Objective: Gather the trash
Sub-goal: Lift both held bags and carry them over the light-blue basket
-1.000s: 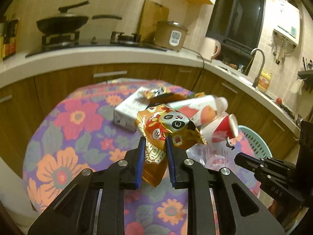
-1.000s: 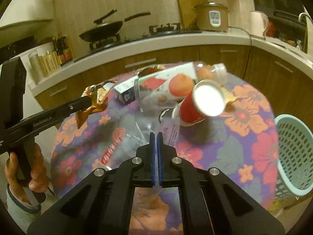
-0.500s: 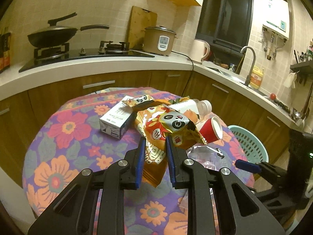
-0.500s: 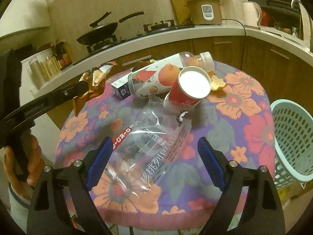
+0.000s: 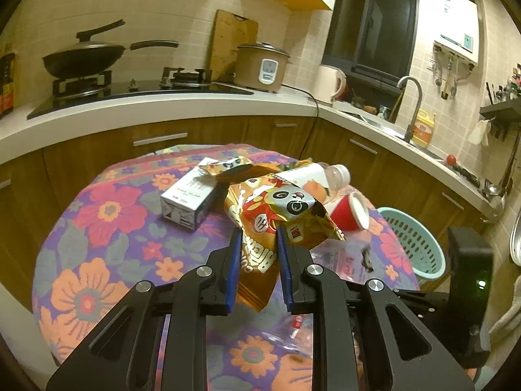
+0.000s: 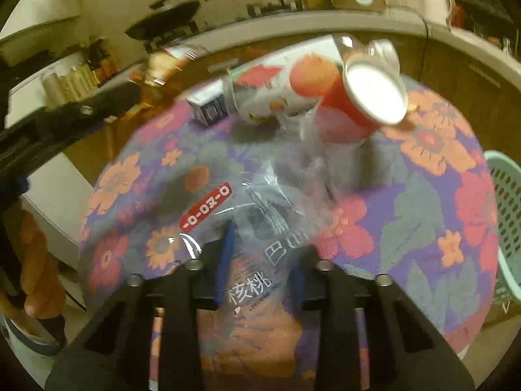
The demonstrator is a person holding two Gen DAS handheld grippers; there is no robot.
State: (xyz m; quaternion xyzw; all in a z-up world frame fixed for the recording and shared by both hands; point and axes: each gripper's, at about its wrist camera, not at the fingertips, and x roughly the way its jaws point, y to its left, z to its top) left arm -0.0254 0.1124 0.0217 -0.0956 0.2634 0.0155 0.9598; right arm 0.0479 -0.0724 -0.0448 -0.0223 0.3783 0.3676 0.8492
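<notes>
While the left gripper (image 5: 259,244) clamps a snack bag (image 5: 276,215), the right gripper (image 6: 260,260), half-open, straddles a clear bag (image 6: 276,202); bottle (image 6: 276,84), cup (image 6: 364,97) and carton (image 5: 189,198) ahead remain uncollected.

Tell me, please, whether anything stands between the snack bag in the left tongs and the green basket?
Yes: from the snack bag, the red cup and clear plastic bag lie toward the basket; carried above them, nothing visible blocks it.

Two snack wrappers (image 5: 276,215) (image 5: 224,166), one carton (image 5: 187,197), one bottle (image 5: 320,176), one red cup (image 5: 350,215), one clear plastic bag (image 6: 270,215) and one laundry basket (image 5: 412,244); two tools (image 5: 259,251) (image 6: 260,260).
</notes>
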